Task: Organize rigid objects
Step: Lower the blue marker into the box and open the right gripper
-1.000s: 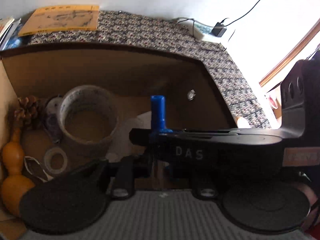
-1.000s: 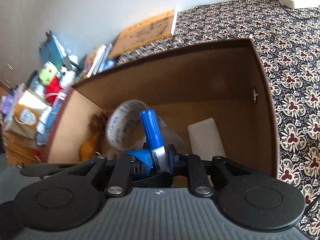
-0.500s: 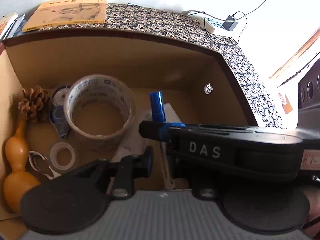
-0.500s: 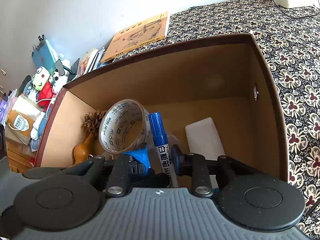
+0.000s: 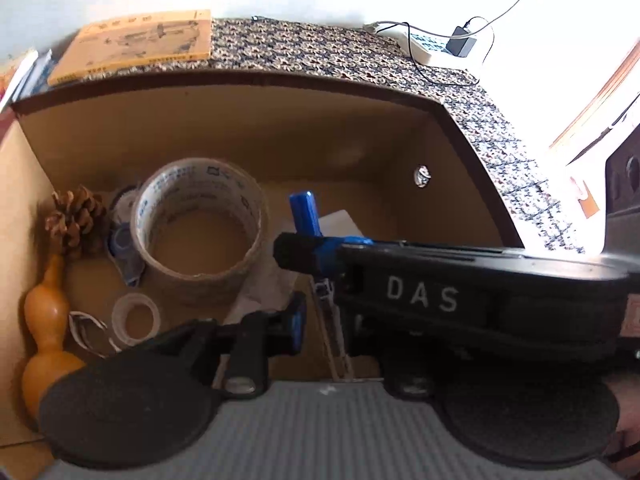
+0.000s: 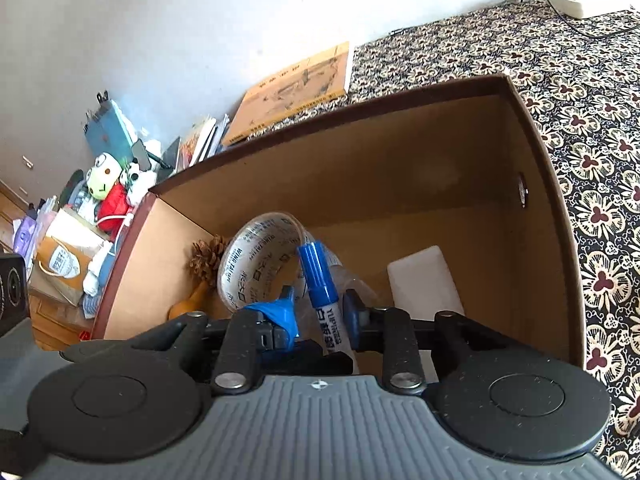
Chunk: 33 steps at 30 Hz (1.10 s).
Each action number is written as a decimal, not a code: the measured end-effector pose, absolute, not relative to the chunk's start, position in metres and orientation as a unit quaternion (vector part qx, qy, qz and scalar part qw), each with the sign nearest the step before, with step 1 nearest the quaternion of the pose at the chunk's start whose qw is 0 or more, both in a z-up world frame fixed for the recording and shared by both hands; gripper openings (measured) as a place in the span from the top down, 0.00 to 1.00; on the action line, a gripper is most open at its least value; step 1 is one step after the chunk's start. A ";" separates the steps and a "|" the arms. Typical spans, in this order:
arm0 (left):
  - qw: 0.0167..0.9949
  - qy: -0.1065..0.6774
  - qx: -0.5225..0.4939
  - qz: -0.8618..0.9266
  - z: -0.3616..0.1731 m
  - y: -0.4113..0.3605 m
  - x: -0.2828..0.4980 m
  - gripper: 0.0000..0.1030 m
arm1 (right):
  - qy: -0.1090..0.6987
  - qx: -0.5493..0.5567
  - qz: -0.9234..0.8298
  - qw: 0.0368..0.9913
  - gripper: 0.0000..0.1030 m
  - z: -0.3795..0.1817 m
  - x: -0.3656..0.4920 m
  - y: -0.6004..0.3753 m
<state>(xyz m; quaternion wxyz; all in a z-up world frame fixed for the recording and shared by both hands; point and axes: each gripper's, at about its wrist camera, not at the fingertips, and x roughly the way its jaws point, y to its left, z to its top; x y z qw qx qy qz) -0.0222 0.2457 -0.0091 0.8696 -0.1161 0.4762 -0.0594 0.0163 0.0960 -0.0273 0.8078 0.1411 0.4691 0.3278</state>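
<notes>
Right gripper [image 6: 318, 312]: jaws stood parted either side of the blue marker [image 6: 320, 280], inside the cardboard box [image 6: 360, 152]. Left gripper [image 5: 320, 320]: jaws apart, empty.

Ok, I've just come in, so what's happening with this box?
A person is working two hand-held grippers over an open cardboard box. The right gripper has a blue marker standing between its fingers, which stand apart rather than pinching it; the marker reaches down into the box. The left gripper hovers close by, open and empty. A tape roll, pinecone and gourd already lie inside.
</notes>
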 end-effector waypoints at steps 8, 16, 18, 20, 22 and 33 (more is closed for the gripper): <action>0.886 0.459 -0.057 -0.040 -0.004 0.236 -0.025 0.70 | 0.440 0.155 0.327 0.822 0.91 -0.025 0.009 0.090; 0.902 0.432 -0.024 0.004 -0.001 0.240 -0.029 0.52 | 0.425 0.160 0.342 0.823 0.90 -0.023 0.008 0.088; 0.899 0.436 -0.036 0.003 -0.003 0.245 -0.028 0.52 | 0.426 0.160 0.342 0.822 0.90 -0.023 0.008 0.089; 0.896 0.442 -0.046 0.007 -0.006 0.248 -0.025 0.52 | 0.428 0.156 0.341 0.822 0.90 -0.023 0.007 0.090; 0.896 0.442 -0.042 0.011 -0.007 0.247 -0.024 0.53 | 0.429 0.156 0.340 0.822 0.90 -0.023 0.007 0.090; 0.892 0.450 -0.037 0.029 -0.011 0.245 -0.023 0.46 | 0.431 0.151 0.336 0.824 0.89 -0.024 0.007 0.090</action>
